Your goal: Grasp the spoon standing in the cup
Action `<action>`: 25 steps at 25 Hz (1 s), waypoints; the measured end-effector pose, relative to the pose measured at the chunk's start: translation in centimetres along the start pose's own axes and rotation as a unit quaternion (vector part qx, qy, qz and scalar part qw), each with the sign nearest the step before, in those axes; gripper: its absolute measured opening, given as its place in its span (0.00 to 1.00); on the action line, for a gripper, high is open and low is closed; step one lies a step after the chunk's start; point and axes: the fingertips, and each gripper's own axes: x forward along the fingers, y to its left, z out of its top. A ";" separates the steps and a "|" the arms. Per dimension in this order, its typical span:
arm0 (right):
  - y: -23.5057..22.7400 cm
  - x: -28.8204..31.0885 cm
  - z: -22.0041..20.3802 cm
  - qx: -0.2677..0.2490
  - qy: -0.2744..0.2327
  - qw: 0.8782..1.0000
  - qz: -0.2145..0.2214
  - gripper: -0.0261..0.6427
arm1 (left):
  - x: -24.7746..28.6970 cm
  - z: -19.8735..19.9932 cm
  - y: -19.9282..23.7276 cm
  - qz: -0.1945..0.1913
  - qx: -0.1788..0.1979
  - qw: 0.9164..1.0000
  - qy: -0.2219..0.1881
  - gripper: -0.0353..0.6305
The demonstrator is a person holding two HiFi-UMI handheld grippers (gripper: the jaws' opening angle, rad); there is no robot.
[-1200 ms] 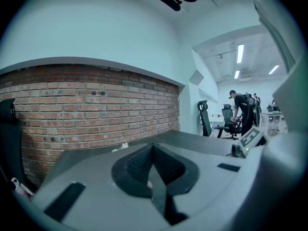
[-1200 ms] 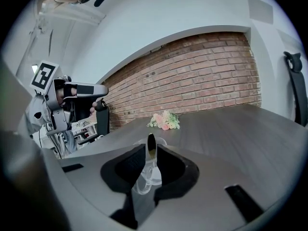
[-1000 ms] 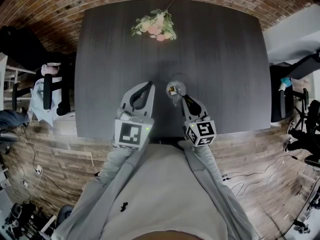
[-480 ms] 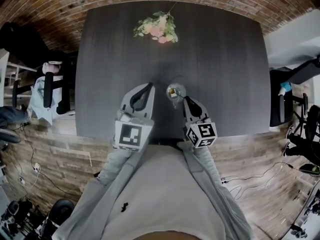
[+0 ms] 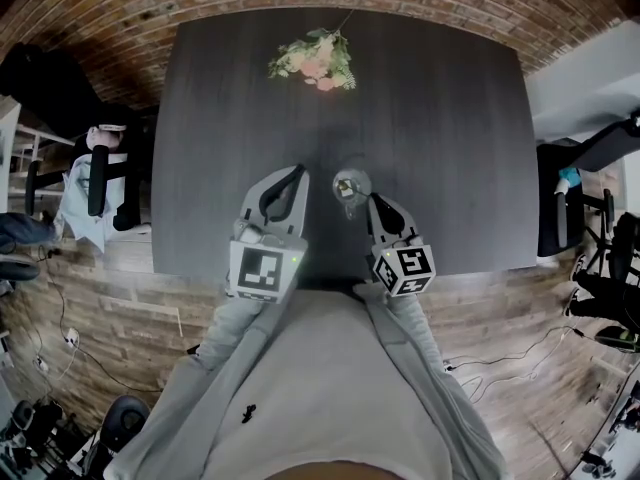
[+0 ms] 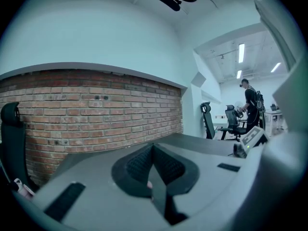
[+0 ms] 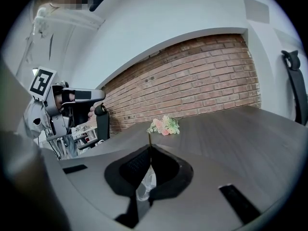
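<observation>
A clear glass cup (image 5: 352,184) stands on the dark table (image 5: 440,118), near its front edge, with a thin spoon (image 5: 345,181) upright in it. My right gripper (image 5: 367,200) reaches it from the front. Its jaws have just been closing and are now shut on the spoon handle (image 7: 149,139), which rises from between the tips of the right gripper (image 7: 150,149). Part of the cup (image 7: 146,186) shows below, through the gap behind the tips. My left gripper (image 5: 298,172) hovers just left of the cup. In its own view the left gripper (image 6: 153,146) is shut and empty.
A bunch of pink and white flowers (image 5: 312,56) lies at the table's far middle and also shows as the flowers (image 7: 165,125) ahead of the right jaws. Chairs (image 5: 95,180) stand off the left edge, and a brick wall (image 7: 202,76) runs behind the table.
The right gripper's jaws have drawn together on the spoon handle. Both hands and the cup stay where they were.
</observation>
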 end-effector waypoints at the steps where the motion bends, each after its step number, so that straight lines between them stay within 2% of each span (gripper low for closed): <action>1: 0.0 -0.1 0.1 0.002 -0.001 1.000 0.001 0.07 | -0.1 0.1 0.0 0.002 -0.006 1.000 0.000 0.08; 3: 0.1 -0.3 0.4 0.005 -0.004 1.000 0.001 0.07 | -0.2 0.3 0.0 0.005 -0.014 1.000 0.001 0.08; 8: 0.0 -1.0 1.0 0.006 -0.013 1.000 -0.004 0.07 | -0.4 0.8 -0.1 -0.002 0.008 1.000 -0.011 0.08; 14: 0.1 -2.2 2.5 -0.002 -0.029 1.000 -0.005 0.07 | -1.0 1.7 -0.4 0.001 0.009 1.000 -0.019 0.08; 18: 0.4 -3.0 4.1 -0.013 -0.050 0.999 -0.006 0.07 | -1.4 2.1 -0.7 0.003 0.001 1.000 -0.024 0.08; 22: 0.6 -3.9 5.9 -0.024 -0.075 0.997 -0.005 0.07 | -1.7 2.3 -1.0 0.000 0.017 0.999 -0.032 0.08; 25: 0.7 -4.4 7.5 -0.038 -0.089 0.995 -0.001 0.07 | -1.7 2.8 -1.1 0.002 0.012 0.999 -0.035 0.08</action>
